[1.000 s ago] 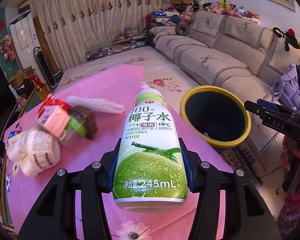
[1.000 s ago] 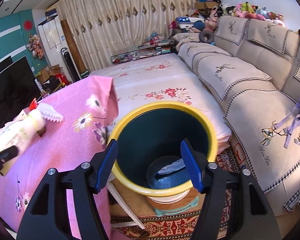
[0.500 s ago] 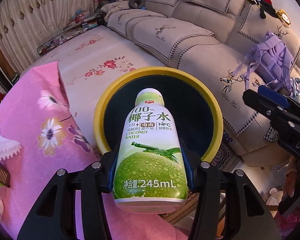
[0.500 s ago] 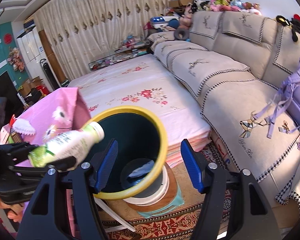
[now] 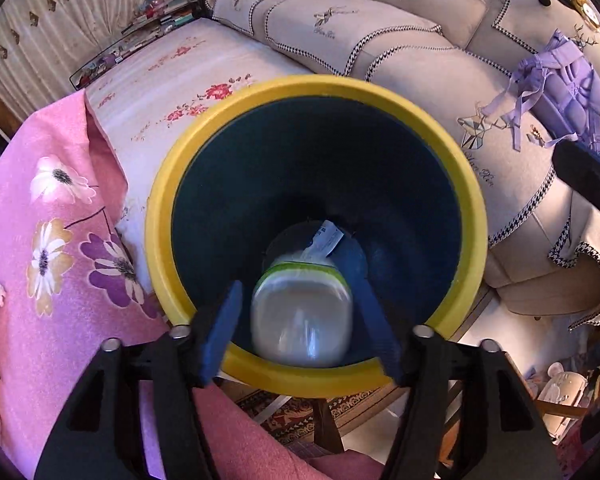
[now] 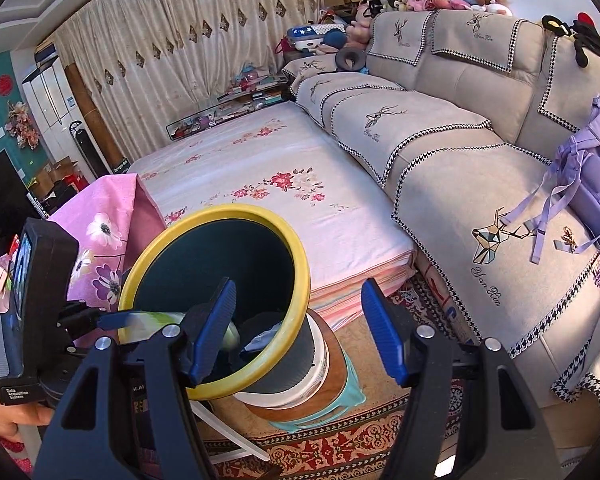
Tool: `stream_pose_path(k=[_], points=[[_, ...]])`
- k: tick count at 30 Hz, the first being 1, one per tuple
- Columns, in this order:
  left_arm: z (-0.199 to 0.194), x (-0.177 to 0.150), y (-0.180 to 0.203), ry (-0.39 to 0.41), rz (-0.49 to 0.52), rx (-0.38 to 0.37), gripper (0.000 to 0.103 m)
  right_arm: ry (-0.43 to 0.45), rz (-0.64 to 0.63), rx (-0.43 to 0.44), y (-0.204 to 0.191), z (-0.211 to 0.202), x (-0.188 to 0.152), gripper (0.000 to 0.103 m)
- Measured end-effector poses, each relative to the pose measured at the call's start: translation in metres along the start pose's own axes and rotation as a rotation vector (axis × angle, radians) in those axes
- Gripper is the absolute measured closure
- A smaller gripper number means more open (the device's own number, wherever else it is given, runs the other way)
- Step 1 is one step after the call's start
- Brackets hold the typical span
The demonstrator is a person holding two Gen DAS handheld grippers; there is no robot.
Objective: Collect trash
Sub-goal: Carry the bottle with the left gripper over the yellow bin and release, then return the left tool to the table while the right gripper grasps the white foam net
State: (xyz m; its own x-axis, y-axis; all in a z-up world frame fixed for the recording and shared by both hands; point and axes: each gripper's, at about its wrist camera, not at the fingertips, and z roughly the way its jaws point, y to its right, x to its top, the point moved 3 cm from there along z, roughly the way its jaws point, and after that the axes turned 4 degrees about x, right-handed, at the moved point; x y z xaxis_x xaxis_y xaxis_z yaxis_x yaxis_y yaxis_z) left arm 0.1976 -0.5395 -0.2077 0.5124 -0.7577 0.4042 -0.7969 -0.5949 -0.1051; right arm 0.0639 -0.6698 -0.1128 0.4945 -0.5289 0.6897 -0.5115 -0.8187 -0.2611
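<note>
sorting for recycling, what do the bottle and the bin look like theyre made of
The bottle, blurred between the open pads of the left claw, looks like smooth white plastic with a glossy green label band; its translucent base suggests this. The bin looks like rigid moulded plastic, with a matte dark inside and a smooth yellow rim. Neither can be confirmed by sight.

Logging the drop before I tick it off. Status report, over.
Left tongs open over the yellow-rimmed bin. Coconut water bottle released, blurred, base toward camera, dropping into bin. Right tongs open, empty, beside bin. Nothing in the way.
</note>
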Motion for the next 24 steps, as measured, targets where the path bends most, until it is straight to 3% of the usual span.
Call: stream_pose_path(k=[7, 13, 19, 24], points=[[-0.057, -0.016, -0.018, 0.123, -0.064, -0.019, 0.030, 0.015, -0.018, 0.024, -0.014, -0.011, -0.002, 0.041], [-0.121, -0.061, -0.067, 0.270, -0.170, 0.021, 0.022, 0.004, -0.071, 0.061, -0.047, -0.012, -0.007, 0.041], [-0.178, -0.124, -0.142, 0.425, -0.298, 0.175, 0.014, -0.020, -0.158, 0.123, -0.106, -0.008, -0.009, 0.041], [-0.196, -0.176, -0.213, 0.462, -0.413, 0.307, 0.013, -0.042, -0.239, 0.196, -0.169, 0.000, -0.007, 0.041]])
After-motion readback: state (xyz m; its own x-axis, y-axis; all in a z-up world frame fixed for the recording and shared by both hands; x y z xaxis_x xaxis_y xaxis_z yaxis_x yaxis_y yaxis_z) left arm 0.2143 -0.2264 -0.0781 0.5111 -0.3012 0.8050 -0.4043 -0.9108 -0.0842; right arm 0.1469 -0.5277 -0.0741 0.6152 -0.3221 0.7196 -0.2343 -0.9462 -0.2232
